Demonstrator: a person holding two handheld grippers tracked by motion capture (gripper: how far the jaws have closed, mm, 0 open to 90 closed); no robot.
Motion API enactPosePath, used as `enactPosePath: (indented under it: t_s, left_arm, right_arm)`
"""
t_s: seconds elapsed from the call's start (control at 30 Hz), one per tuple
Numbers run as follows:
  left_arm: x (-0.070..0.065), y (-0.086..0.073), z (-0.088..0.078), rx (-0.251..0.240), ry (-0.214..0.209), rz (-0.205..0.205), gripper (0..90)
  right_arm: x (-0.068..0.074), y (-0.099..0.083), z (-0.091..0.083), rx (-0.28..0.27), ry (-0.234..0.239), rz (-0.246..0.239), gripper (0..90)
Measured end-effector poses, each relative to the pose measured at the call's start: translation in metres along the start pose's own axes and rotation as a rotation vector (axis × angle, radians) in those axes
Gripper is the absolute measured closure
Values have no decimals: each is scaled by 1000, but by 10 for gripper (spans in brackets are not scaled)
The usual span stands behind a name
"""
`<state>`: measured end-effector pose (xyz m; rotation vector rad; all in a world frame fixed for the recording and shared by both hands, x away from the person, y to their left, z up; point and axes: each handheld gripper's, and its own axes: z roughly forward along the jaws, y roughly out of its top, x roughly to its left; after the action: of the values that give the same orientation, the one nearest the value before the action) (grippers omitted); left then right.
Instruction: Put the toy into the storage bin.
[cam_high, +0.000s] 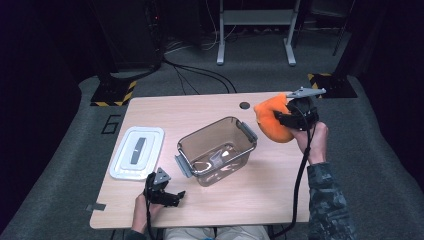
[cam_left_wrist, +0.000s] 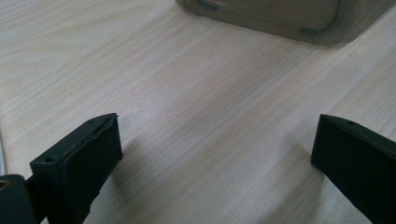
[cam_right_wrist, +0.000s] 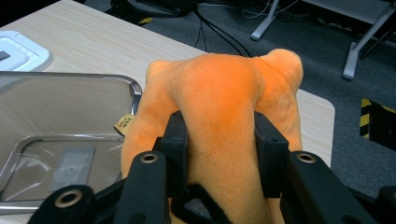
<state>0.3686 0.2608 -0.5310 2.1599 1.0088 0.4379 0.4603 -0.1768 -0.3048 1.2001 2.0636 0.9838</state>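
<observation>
Writing first: in the high view a "6" (cam_high: 111, 123) is marked on the floor at left of the bench (cam_high: 165, 107). On the bench there is one clear tub (cam_high: 217, 150) at centre and one white lid (cam_high: 137, 152) at left. One orange plush (cam_high: 272, 121) hangs above the bench at upper right, clamped in the right tongs (cam_high: 289, 119). The left tongs (cam_high: 172, 197) sit at lower left, just off the lid, jaws apart.

Left gripper view: both jaws stand wide over bare bench, nothing between them; the tub's wall (cam_left_wrist: 280, 16) crosses the top edge.

Right gripper view: the jaws pinch the plush (cam_right_wrist: 219, 107) at mid-frame. A small yellow tag (cam_right_wrist: 123, 124) on its left carries print too small to read. The tub (cam_right_wrist: 65, 140) lies lower left, the lid (cam_right_wrist: 21, 51) at upper left.
</observation>
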Motion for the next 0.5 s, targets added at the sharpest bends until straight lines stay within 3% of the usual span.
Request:
enactPosePath:
  t_s: [0.1, 0.5]
  left_arm:
    - [0, 0, 0, 5, 0, 6, 15]
    - [0, 0, 0, 5, 2, 2, 17]
  right_arm:
    - [3, 4, 0, -7, 12, -19, 633]
    - [22, 18, 9, -39, 88, -22, 631]
